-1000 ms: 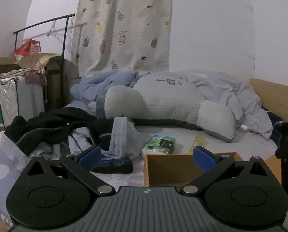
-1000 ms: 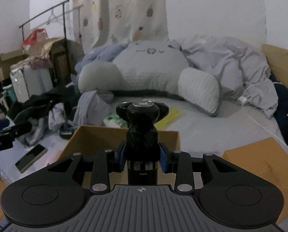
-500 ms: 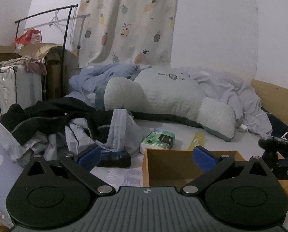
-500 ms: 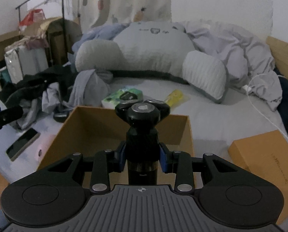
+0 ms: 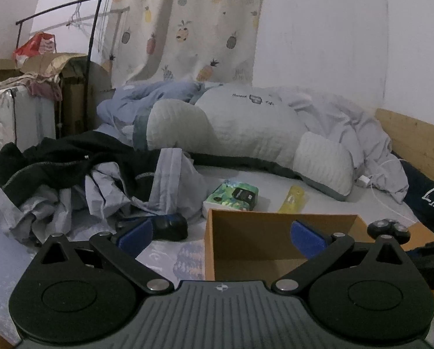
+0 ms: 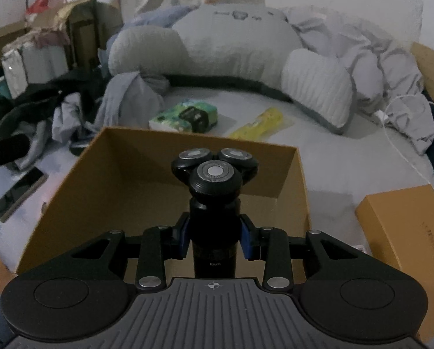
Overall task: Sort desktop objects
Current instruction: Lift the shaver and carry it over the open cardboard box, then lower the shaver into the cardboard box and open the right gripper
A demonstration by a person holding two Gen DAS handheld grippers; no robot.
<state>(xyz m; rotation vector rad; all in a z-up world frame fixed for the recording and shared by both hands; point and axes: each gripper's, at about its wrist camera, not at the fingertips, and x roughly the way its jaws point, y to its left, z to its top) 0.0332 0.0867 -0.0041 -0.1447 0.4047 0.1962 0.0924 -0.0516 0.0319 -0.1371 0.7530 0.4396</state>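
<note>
On a cluttered bed (image 6: 327,157), the right gripper (image 6: 215,237) clamped a black three-head electric shaver (image 6: 214,192) at frame centre, over the open cardboard box (image 6: 106,192). Its lower body was hidden. The left gripper (image 5: 221,234) gaped, holding nothing.

Two gripper-mounted fisheye views face a bed: the left low and nearly level, the right steeper, close above the shared cardboard box (image 5: 275,232).

1 shaver (image 6: 215,186), 2 boxes (image 6: 278,171) (image 6: 403,232), 1 phone (image 6: 19,193)
</note>
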